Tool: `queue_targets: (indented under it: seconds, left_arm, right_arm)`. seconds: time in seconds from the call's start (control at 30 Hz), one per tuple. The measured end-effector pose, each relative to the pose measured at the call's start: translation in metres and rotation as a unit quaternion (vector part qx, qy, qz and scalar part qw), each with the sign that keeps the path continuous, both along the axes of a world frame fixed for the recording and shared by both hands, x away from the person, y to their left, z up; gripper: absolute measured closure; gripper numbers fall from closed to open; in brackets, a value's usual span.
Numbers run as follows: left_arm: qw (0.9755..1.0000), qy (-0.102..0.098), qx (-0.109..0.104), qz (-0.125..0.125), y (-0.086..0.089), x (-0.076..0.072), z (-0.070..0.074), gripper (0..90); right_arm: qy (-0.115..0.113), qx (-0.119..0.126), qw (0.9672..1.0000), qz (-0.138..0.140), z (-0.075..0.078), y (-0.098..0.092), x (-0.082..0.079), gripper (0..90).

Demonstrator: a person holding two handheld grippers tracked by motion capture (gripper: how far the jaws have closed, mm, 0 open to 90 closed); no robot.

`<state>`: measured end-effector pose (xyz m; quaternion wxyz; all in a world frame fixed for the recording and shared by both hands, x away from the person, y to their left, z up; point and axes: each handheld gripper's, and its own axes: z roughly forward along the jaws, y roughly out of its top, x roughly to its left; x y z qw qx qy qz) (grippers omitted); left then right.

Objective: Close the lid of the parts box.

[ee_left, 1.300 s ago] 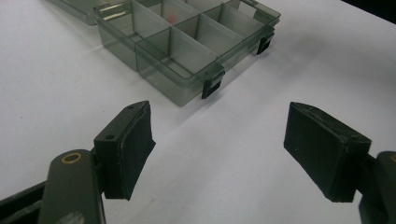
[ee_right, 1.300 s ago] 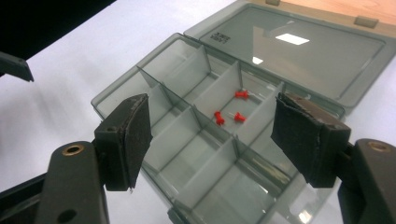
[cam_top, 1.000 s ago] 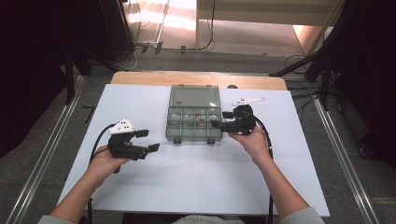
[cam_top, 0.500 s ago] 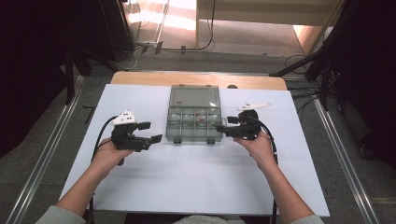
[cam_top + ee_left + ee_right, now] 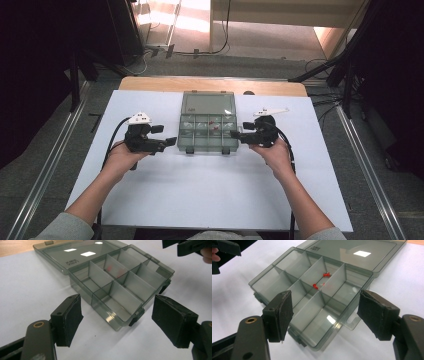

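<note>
High view, grippers (image 5: 170, 141) (image 5: 239, 138) flanking box (image 5: 207, 131) edges

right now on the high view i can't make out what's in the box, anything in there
observer: Two small red pins lie in the compartment box, by its middle dividers. The other compartments look bare.
operator: is the right claw gripping anything
observer: No. The right claw stands open, with nothing pressed between its pads.
operator: and the left
observer: The left claw is open too, its pads bare, and it is aimed at a corner of the box.
</note>
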<state>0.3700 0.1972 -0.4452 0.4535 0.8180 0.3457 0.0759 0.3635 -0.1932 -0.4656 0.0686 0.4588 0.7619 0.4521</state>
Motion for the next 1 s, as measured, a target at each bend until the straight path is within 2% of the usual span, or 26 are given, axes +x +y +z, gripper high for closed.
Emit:
queue_targets:
  seconds: [0.1,0.2,0.23,0.37,0.43,0.57,0.6,0.73,0.9,0.93,1.0]
  left_arm:
    - [1.0,0.0,-0.001,0.007,-0.002,0.009,-0.001,23.8]
    - [0.9988,0.033,-0.033,0.016,-0.002,0.018,-0.001,23.7]
    - [0.9987,0.032,-0.033,0.019,-0.001,0.02,0.001,23.8]
    - [0.9992,0.016,-0.018,0.031,-0.003,0.027,0.001,23.8]
    - [0.999,0.02,-0.005,0.038,-0.005,0.033,0.0,23.8]
    - [0.9986,0.022,0.003,0.048,-0.009,0.044,-0.004,23.9]
    - [0.9985,0.02,0.004,0.052,-0.01,0.049,-0.005,23.9]
    - [0.9974,0.034,0.003,0.063,-0.014,0.062,-0.009,24.0]
    - [0.9964,0.041,-0.001,0.074,-0.021,0.073,-0.008,26.8]
    - [0.9963,0.038,-0.005,0.077,-0.024,0.075,-0.007,26.8]
    - [0.9963,0.033,0.001,0.079,-0.028,0.077,-0.005,26.8]
  right_arm:
    - [0.005,0.001,1.0,-0.008,0.0,-0.001,0.008,29.1]
    - [0.008,0.01,0.9998,-0.017,0.0,-0.002,0.014,29.2]
    - [0.009,0.01,0.9997,-0.019,0.0,-0.001,0.015,29.1]
    - [0.014,0.004,0.9997,-0.022,-0.002,0.001,0.023,29.2]
    - [0.016,0.003,0.9996,-0.024,-0.003,0.003,0.029,29.8]
    - [0.022,0.0,0.9993,-0.03,-0.008,0.007,0.036,30.0]
    - [0.023,0.0,0.9993,-0.031,-0.009,0.007,0.037,30.0]
    - [0.022,-0.003,0.999,-0.039,-0.012,0.007,0.043,31.2]
    - [0.026,0.003,0.9983,-0.052,-0.011,0.007,0.054,31.4]
    - [0.027,0.003,0.9981,-0.056,-0.011,0.008,0.056,31.5]
    - [0.026,0.001,0.9978,-0.06,-0.01,0.01,0.06,31.4]
